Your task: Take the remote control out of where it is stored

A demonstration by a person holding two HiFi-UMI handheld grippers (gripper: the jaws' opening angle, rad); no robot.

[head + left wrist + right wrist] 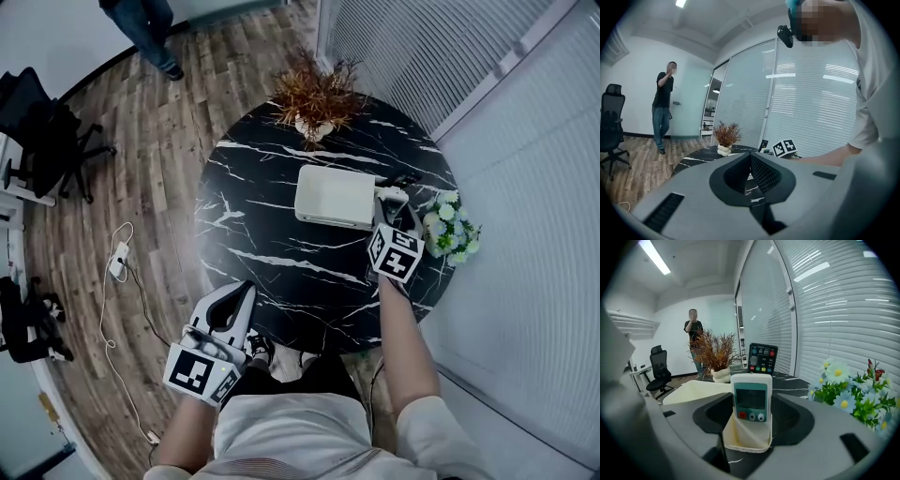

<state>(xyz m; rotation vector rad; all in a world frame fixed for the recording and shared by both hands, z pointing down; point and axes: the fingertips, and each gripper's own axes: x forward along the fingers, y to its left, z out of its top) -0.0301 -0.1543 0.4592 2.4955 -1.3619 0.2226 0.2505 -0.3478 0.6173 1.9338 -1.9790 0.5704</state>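
Note:
A white remote control [751, 399] with a screen and coloured buttons stands upright in a cream holder [745, 437] on the black marble table [272, 262]. My right gripper [752, 416] has holder and remote between its jaws, which are opening wide; the pads do not press on either. In the head view the right gripper [389, 208] is at the table's right side, beside a white box [335, 197]. A black remote [762, 358] stands just behind. My left gripper [244, 291] is shut and empty at the table's near edge, seen in its own view as the left gripper [751, 176].
A vase of dried plants [314, 98] stands at the table's far edge. Artificial flowers [450, 225] sit at the right rim, close to my right gripper. A person [693, 329] stands across the room by an office chair [658, 369]. Blinds cover the glass wall to the right.

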